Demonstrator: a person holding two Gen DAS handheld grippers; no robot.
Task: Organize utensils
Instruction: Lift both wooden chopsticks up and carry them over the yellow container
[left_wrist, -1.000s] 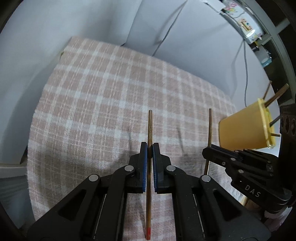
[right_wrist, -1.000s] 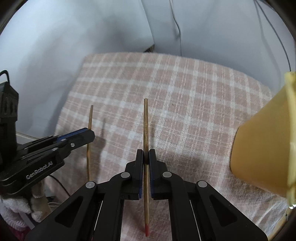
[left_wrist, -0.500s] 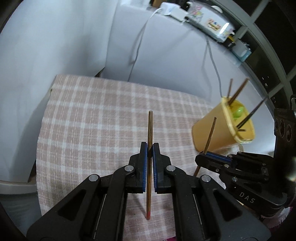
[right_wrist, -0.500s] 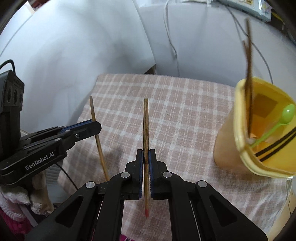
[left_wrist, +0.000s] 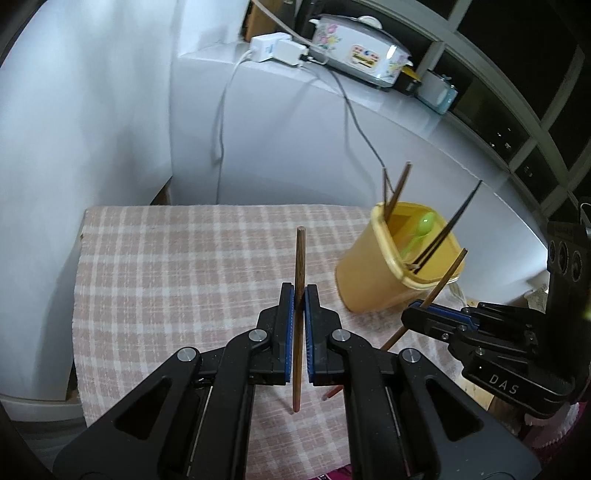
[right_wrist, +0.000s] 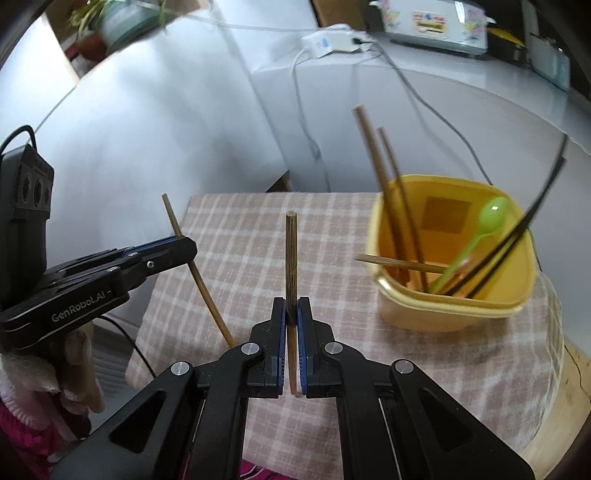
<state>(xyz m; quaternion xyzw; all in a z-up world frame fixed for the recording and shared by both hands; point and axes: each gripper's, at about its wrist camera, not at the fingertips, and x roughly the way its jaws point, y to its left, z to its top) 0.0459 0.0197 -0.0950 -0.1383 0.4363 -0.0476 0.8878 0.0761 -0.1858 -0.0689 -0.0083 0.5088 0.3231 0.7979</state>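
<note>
Pink-and-white checked cloth (left_wrist: 177, 266) over table; white panel walls (left_wrist: 92, 122) behind; grey ledge (left_wrist: 424, 122) carrying floral rice cooker (left_wrist: 360, 51), white power adapters (left_wrist: 277, 48), trailing cables (left_wrist: 221, 122); dark-paned window (left_wrist: 517, 74).

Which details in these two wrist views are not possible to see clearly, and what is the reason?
- Bottom of the yellow container: hidden by its wall and the utensils inside, both views.
- Print on the floral cooker: too small and blurred.
- Lower end of the chopstick in the right gripper: hidden between the fingers, right wrist view.
- Chopstick in the left gripper: contact area hidden by the pads.
</note>
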